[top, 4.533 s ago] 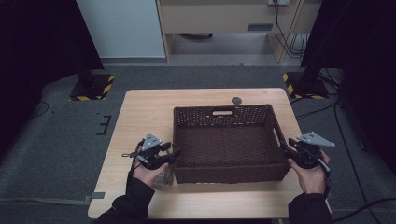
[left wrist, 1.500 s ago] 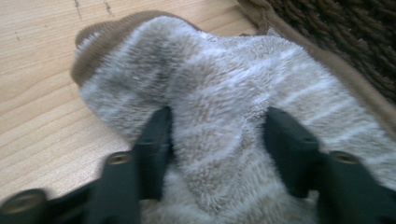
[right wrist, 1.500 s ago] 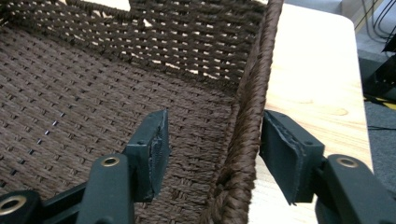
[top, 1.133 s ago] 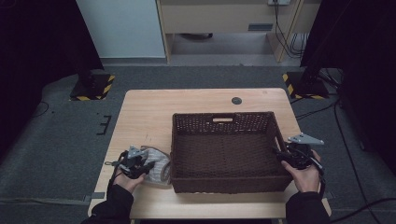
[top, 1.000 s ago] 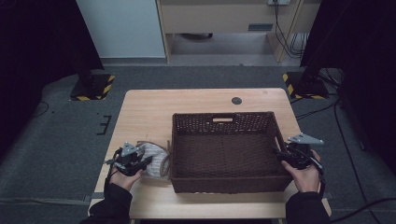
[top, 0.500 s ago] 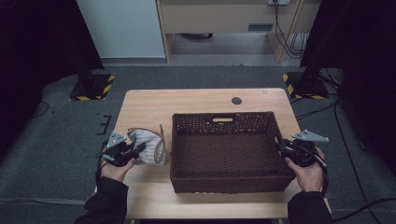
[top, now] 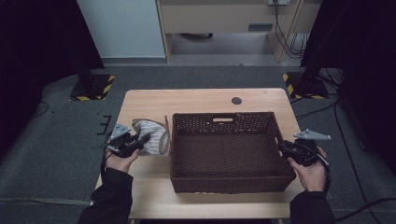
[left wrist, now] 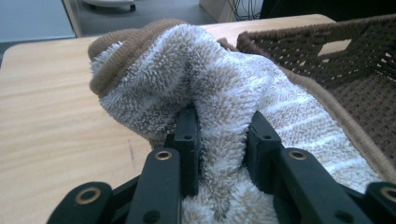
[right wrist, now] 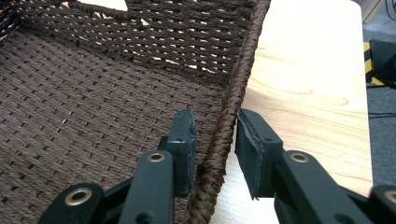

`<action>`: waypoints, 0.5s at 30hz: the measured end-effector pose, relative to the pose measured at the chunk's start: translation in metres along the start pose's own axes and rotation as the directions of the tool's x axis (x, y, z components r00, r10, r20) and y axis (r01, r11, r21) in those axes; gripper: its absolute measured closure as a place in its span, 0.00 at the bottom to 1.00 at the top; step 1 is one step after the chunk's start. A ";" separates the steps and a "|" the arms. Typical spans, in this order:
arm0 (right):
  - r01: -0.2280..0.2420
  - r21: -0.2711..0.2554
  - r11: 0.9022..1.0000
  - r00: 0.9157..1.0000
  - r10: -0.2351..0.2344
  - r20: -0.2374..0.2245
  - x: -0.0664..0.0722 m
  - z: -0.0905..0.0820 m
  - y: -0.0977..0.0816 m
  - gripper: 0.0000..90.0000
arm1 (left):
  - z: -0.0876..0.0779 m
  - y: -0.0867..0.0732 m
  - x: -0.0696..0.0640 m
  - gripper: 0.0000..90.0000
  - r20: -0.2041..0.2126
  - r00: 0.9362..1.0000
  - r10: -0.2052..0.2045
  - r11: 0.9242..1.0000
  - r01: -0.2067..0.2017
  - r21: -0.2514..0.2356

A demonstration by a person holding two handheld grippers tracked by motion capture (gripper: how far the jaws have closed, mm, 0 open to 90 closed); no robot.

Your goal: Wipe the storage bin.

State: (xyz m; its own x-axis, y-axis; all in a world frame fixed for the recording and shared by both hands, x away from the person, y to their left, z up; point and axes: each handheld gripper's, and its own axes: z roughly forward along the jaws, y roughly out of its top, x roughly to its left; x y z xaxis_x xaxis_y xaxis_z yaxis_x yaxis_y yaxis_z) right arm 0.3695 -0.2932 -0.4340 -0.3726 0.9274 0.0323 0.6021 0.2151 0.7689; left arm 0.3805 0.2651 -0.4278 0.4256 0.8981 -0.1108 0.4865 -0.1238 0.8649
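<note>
Bunching towel (left wrist: 224, 93) hides left hand-held gripper (left wrist: 223, 140) pads.

- My left gripper (top: 140, 140), clamped on the towel (top: 152, 136), has carried it up off the table beside the basket (top: 231, 154).
- My right gripper's (right wrist: 214, 130) jaws have been closing astride the basket's right rim.

The right gripper (right wrist: 214, 135) has its jaws astride the basket (right wrist: 93, 107) rim, just closing, table (right wrist: 308, 70) beyond.
</note>
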 end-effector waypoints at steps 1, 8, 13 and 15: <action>0.003 0.006 1.000 1.000 -0.003 -0.002 -0.001 0.000 0.000 0.76 | 0.003 0.002 -0.001 0.77 -0.002 1.000 0.007 1.000 -0.007 -0.003; 0.022 0.022 1.000 1.000 -0.022 -0.007 -0.001 0.004 0.001 0.82 | 0.025 0.016 -0.002 0.77 0.006 1.000 0.017 1.000 -0.016 -0.009; 0.022 -0.003 1.000 0.999 -0.022 -0.043 0.000 0.009 0.003 0.82 | 0.033 0.019 -0.003 0.77 0.018 0.999 0.034 0.999 -0.034 -0.013; 0.024 -0.007 1.000 0.998 -0.024 -0.050 0.003 0.011 0.004 0.81 | 0.035 0.019 -0.003 0.77 0.018 0.999 0.037 0.999 -0.037 -0.009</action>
State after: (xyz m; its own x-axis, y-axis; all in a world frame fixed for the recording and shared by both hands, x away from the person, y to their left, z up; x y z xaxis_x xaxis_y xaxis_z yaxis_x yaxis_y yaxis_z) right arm 0.3788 -0.2862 -0.4382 -0.4223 0.9053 0.0457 0.5884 0.2354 0.7736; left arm 0.4153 0.2457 -0.4278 0.4566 0.8854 -0.0876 0.4639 -0.1529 0.8726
